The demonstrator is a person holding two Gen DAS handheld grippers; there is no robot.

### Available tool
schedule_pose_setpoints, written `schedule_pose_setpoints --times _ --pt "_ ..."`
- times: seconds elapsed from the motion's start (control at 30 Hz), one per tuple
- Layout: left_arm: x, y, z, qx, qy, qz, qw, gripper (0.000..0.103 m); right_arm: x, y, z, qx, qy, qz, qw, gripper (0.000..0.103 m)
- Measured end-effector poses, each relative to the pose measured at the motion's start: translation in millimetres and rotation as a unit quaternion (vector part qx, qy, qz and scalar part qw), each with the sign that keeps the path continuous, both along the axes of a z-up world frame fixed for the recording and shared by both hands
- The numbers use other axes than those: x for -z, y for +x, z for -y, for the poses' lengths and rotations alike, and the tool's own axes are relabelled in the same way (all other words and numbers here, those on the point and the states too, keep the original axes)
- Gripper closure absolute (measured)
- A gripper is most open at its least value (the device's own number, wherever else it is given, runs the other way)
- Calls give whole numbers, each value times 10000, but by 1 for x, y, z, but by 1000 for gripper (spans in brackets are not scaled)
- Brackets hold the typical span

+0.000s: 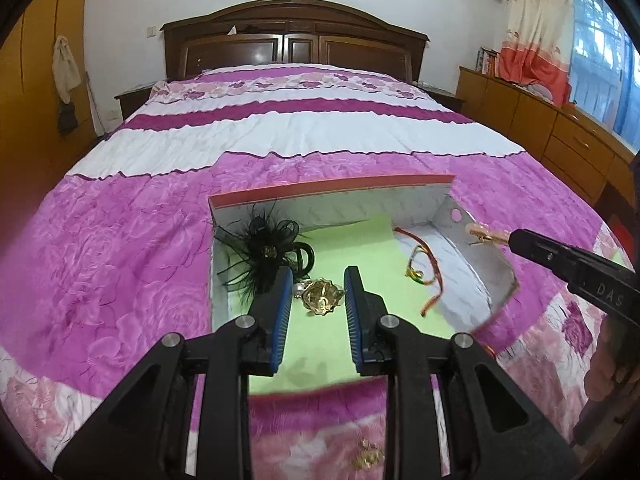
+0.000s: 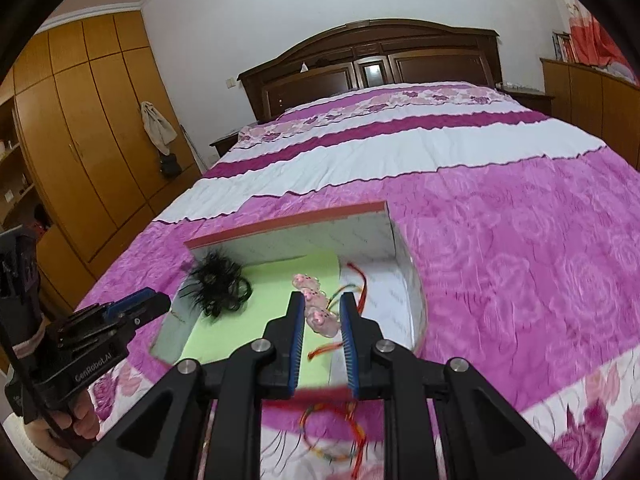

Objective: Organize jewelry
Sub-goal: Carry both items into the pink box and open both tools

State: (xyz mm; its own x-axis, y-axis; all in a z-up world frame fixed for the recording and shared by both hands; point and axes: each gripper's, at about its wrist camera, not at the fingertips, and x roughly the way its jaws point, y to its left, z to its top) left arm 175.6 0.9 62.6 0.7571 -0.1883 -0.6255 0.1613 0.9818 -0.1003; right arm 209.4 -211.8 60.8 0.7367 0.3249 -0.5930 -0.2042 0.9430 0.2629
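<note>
- Pink hair clip point(image 2: 316, 304): held between the narrowly parted fingers of the right gripper point(image 2: 320, 312), long axis pointing away into the box point(image 2: 288, 222).
- Gold brooch point(image 1: 320, 296): on the green liner point(image 1: 352, 248), between the open, empty left gripper point(image 1: 318, 292) fingers.
- Black feather piece point(image 1: 260, 248): box's far-left corner.
- Box sits on the pink floral bedspread point(image 1: 120, 248); wooden headboard point(image 1: 294, 36) beyond.

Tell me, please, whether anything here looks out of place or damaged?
Yes. The box has a torn, cut-away right wall. A gold brooch and a coloured cord bracelet lie outside it on the bedspread, while the other pieces are inside.
</note>
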Motion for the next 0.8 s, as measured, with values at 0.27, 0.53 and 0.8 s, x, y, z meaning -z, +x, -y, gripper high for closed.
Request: schedule_pose_setpoints --times 0.27,0.53,0.8 --pt "27 32 -4 -155 -48 -193 9997 85 26 42 -11 234 -317 -185 9991 83" --pt "50 48 -5 -282 89 -394 9988 85 56 66 -20 347 -653 -425 9964 83" --pt "53 48 0 -242 316 -314 9987 84 66 67 -26 352 -832 -446 9949 83"
